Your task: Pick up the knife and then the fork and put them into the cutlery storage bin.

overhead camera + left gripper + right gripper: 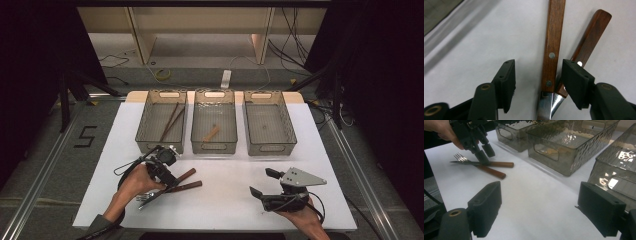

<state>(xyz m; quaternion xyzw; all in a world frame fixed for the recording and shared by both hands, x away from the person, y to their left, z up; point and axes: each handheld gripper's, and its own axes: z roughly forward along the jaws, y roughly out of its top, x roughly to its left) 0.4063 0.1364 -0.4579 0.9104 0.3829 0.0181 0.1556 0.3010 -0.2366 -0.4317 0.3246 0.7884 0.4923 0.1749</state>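
Straddling two wooden-handled utensils (552,47), left claw (537,82), three bins (214,122)

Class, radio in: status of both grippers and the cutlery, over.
Left gripper jaws open, straddling one wooden-handled utensil. Second utensil crosses beside it, crowding the right jaw. Right gripper open, holding nothing.

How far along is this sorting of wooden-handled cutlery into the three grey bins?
Partly done. Two dark chopsticks lie in the left grey bin and a short wooden piece in the middle bin; the right bin looks empty. In hand: the left gripper straddles two crossed wooden-handled utensils, one a fork, not yet gripped. Both still need binning. The right gripper waits open.
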